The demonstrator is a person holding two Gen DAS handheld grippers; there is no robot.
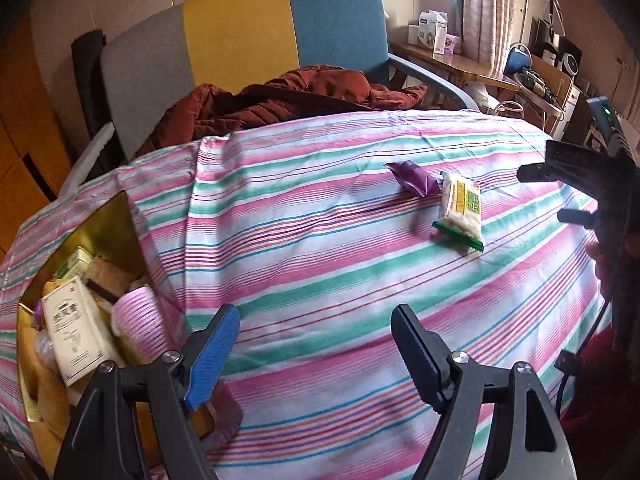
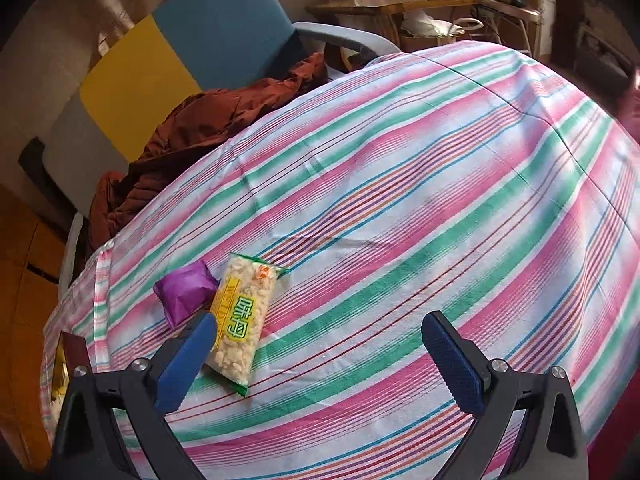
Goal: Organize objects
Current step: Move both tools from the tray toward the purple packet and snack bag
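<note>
Both wrist views look steeply down past their jaws at the striped bench [image 1: 320, 248], sharing the rice-cracker packet [image 2: 244, 320].

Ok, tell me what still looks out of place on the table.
Two snack packets lie loose on the striped tablecloth: a purple packet and a rice-cracker packet, touching at an angle. Everything else sits in the gold box at the table's edge.

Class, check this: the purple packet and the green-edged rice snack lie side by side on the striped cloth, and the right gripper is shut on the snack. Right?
Not quite. The right gripper is open and holds nothing; the right wrist view shows the rice snack lying free beside the purple packet on the striped cloth.
</note>
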